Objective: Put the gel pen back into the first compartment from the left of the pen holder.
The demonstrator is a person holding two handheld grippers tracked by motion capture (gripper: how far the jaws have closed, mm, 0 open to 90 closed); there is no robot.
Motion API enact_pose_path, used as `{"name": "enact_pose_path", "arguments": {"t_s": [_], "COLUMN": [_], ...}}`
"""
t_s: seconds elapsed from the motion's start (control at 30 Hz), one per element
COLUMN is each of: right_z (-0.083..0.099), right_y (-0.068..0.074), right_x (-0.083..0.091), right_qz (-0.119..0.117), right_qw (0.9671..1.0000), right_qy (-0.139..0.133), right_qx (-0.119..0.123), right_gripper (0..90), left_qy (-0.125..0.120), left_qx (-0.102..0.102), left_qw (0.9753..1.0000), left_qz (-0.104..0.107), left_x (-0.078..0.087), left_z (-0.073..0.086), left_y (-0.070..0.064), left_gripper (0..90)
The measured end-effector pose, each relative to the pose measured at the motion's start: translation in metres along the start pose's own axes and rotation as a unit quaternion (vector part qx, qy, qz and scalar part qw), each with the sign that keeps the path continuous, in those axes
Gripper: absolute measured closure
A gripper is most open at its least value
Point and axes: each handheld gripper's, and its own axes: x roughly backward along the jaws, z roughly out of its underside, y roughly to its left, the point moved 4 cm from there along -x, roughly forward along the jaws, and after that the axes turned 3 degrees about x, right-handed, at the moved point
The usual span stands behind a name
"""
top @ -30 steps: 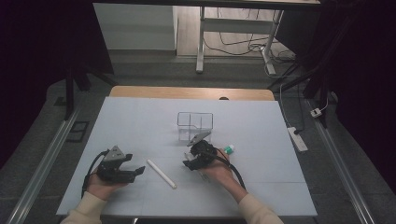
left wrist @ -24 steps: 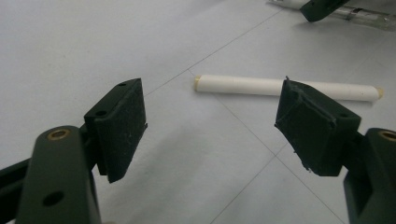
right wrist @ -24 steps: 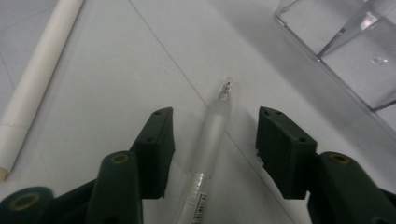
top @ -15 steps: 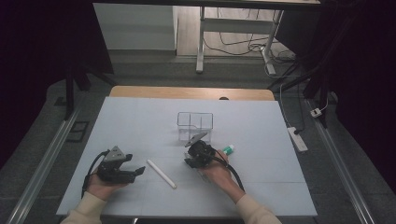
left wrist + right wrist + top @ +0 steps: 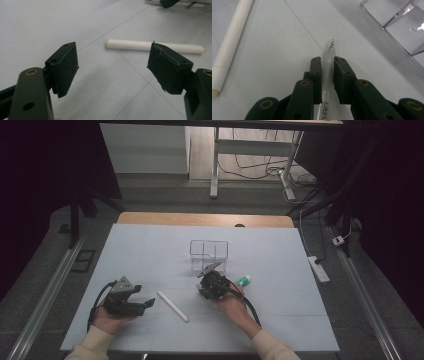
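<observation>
- Right gripper view looks down the right claw (image 5: 327, 65), whose two black jaws are closed tight on a slim, clear plastic pen (image 5: 329, 62); the pen runs lengthwise between the pads and its tip pokes out just past them, low over the table (image 5: 274, 45).
- A printed label shows on the clear barrel nearer the camera, too small to read.
- To the upper right of that view stands a clear plastic organizer (image 5: 402, 27) with a divider wall inside; it is near the pen tip but apart from it.
- Along the left edge of the same view lies a white tube (image 5: 229, 47), flat on the table and well clear of the jaws.
- Left gripper view shows the left claw (image 5: 112, 67) wide open, holding nothing; the white tube (image 5: 155, 46) lies crosswise on the table beyond the gap, touching neither pad.
- High view places the left claw (image 5: 145, 305) at the near left of the table (image 5: 150, 245), pointing toward the white tube (image 5: 173, 306), which lies at a slant between the two hands.
- There the right claw (image 5: 207, 282) sits just in front of the clear organizer (image 5: 208, 255).
- A small tube with a green cap (image 5: 243, 280) lies on the table just right of the right hand (image 5: 231, 301).
</observation>
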Motion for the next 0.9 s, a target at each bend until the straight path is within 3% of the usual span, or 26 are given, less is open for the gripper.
{"name": "enact_pose_path", "arguments": {"t_s": [0.57, 0.9], "right_z": [0.000, -0.006], "right_y": [-0.001, -0.007], "right_x": [0.004, 0.024], "right_qz": [-0.013, -0.028], "right_qw": [0.9999, 0.9985], "right_qy": [0.000, -0.044], "right_qx": [-0.009, -0.016], "right_gripper": [80.7, 80.9], "left_qy": [0.002, 0.002], "left_qx": [0.001, 0.001], "left_qw": [1.0000, 1.0000], "left_qz": [0.000, 0.000], "left_x": [-0.001, -0.001], "left_z": [0.000, 0.000], "left_y": [0.001, 0.002], "left_gripper": [24.3, 24.3]}}
